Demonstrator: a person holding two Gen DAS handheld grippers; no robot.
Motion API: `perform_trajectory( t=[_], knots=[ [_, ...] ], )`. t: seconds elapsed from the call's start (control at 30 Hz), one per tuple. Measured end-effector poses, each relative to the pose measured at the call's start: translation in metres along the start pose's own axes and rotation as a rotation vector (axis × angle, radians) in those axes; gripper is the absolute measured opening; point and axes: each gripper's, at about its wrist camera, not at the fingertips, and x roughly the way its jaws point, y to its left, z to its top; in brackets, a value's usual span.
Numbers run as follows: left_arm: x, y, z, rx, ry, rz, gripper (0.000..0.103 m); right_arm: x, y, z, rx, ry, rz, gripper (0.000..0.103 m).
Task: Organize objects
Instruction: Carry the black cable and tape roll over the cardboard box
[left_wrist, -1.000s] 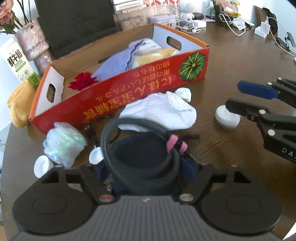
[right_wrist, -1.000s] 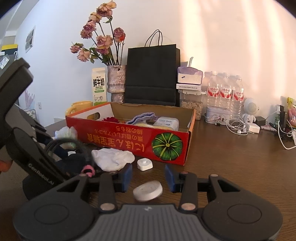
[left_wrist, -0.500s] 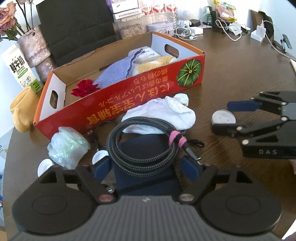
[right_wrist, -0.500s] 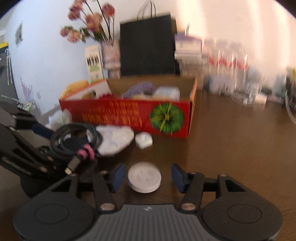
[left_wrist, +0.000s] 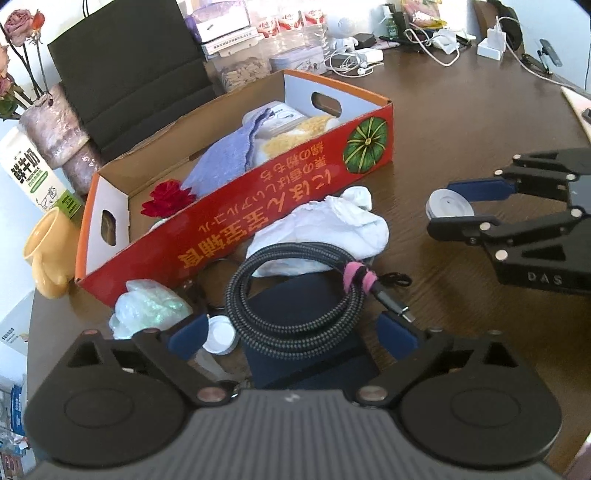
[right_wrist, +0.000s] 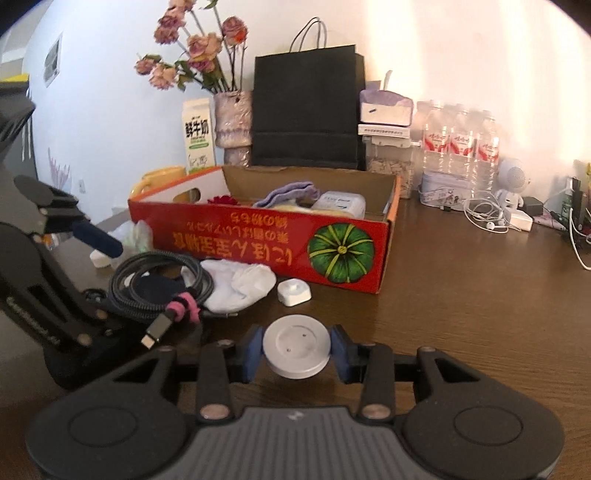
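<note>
Brown wooden surface (right_wrist: 480, 295), cluttered. Right tongs (right_wrist: 297, 349) closing, pads on the white puck (right_wrist: 297, 347), tilted and partly off the surface. Left tongs (left_wrist: 291, 332) opening wide around the coiled cable (left_wrist: 295, 295) on a dark pouch (left_wrist: 303, 354), not gripping. Risk: smooth puck rim slips out before reaching the red box (left_wrist: 236, 221)

The left hand-held gripper (left_wrist: 293, 334) opens its jaws around a coiled cable (left_wrist: 295, 295). The right hand-held gripper (left_wrist: 448, 206) pinches a white disc (left_wrist: 445, 206) above the table (left_wrist: 461, 110).
</note>
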Motion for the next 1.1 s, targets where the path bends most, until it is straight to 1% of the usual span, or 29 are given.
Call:
perform_trajectory(
  t=[0.1, 0.17, 0.23, 0.27, 0.37, 0.4, 0.43, 0.5, 0.6, 0.67, 0.8, 1.1],
  knots=[
    [-0.010, 0.010, 0.002, -0.048, -0.015, 0.015, 0.100, 0.000, 0.001, 0.001, -0.010, -0.008, 0.000, 0.038],
    [-0.015, 0.017, 0.010, -0.122, -0.015, -0.012, 0.102, -0.001, 0.003, 0.001, -0.022, -0.015, -0.003, 0.038],
    [-0.015, 0.019, 0.021, -0.179, 0.008, -0.038, 0.103, -0.001, 0.004, 0.001, -0.025, -0.020, -0.004, 0.038],
    [-0.012, 0.017, 0.026, -0.185, 0.028, -0.040, 0.103, -0.002, 0.004, 0.001, -0.025, -0.025, -0.005, 0.038],
    [0.004, 0.010, 0.039, -0.193, 0.117, -0.054, 0.103, -0.005, 0.003, 0.000, -0.023, -0.035, -0.011, 0.038],
    [0.011, 0.008, 0.043, -0.197, 0.147, -0.049, 0.103, -0.006, 0.003, 0.000, -0.022, -0.041, -0.012, 0.038],
    [0.015, 0.006, 0.045, -0.200, 0.161, -0.042, 0.103, -0.007, 0.003, 0.000, -0.022, -0.045, -0.013, 0.038],
    [0.022, 0.003, 0.048, -0.192, 0.182, -0.021, 0.103, -0.008, 0.003, -0.001, -0.023, -0.054, -0.014, 0.038],
    [0.030, -0.001, 0.050, -0.170, 0.209, 0.030, 0.103, -0.010, 0.004, -0.001, -0.027, -0.068, -0.014, 0.038],
    [0.034, -0.001, 0.050, -0.172, 0.226, 0.040, 0.103, -0.011, 0.004, -0.001, -0.026, -0.076, -0.012, 0.038],
    [0.040, -0.004, 0.051, -0.167, 0.256, 0.032, 0.103, -0.014, 0.003, -0.001, -0.022, -0.092, -0.012, 0.038],
    [0.054, -0.007, 0.045, -0.173, 0.291, 0.043, 0.103, -0.017, 0.005, -0.002, -0.034, -0.108, -0.011, 0.038]
  ],
)
